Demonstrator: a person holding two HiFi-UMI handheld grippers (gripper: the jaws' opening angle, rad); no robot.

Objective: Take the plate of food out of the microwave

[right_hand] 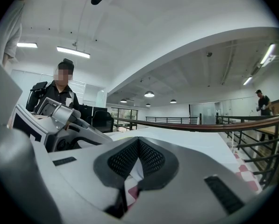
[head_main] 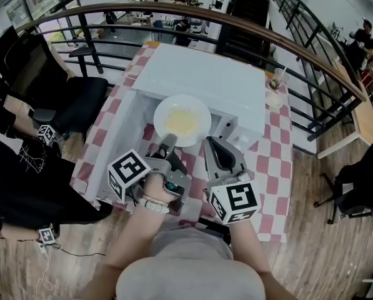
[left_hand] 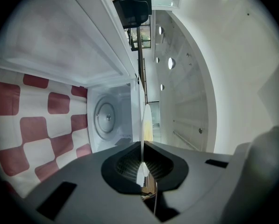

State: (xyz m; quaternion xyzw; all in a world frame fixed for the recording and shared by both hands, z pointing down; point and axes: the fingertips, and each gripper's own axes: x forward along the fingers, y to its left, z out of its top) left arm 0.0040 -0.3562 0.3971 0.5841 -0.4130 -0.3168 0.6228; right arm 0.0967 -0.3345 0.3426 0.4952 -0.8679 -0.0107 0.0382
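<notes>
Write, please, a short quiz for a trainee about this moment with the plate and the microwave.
1. Which gripper holds the plate? A) left gripper B) right gripper C) both
2. True or false: the microwave door is closed.
3. Fill in: the tablecloth has a red and white ____ pattern.
Key: 1 A, it is shut on the plate's rim. 2 False, the door stands open. 3 checked.
</notes>
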